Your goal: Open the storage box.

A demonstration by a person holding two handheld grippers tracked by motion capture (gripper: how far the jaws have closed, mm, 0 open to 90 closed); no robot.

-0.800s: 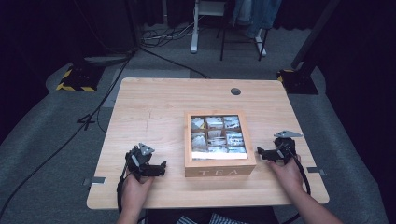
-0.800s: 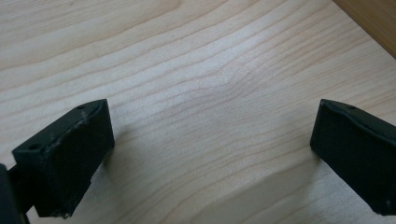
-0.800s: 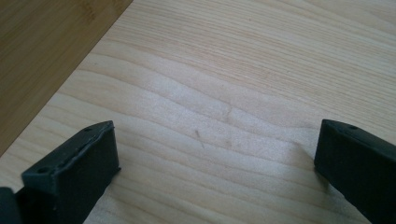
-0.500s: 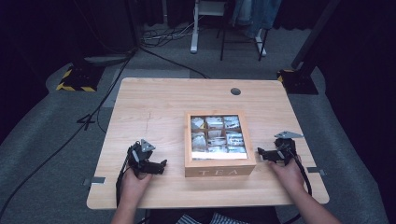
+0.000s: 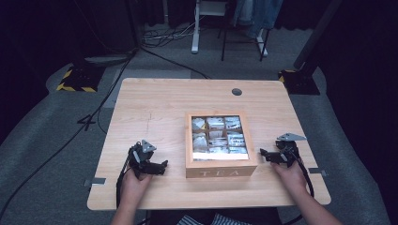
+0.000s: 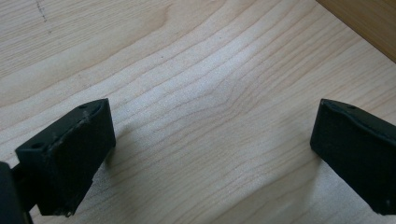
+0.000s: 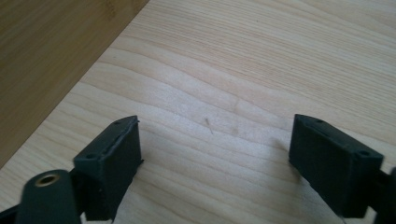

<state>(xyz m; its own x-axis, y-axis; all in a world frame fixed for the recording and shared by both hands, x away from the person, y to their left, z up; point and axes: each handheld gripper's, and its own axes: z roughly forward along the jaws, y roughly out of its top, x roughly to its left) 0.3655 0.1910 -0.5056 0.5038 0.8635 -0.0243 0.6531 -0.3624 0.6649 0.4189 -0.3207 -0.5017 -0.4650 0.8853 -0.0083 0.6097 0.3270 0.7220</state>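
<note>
A wooden tea box with "TEA" on its front wall stands at the middle of the table, and several compartments of tea bags show through its top. My left gripper rests low over the table to the left of the box, its jaws pointing toward it. My right gripper sits to the right of the box, also pointing at it. In the left gripper view the left gripper stands open over bare wood, with a box corner at top right. The right gripper is open too, with the box side at left.
The light wooden table has a round cable hole near its far edge. Cables trail from both grippers off the near edge. Grey floor, cables and stand legs lie beyond the table.
</note>
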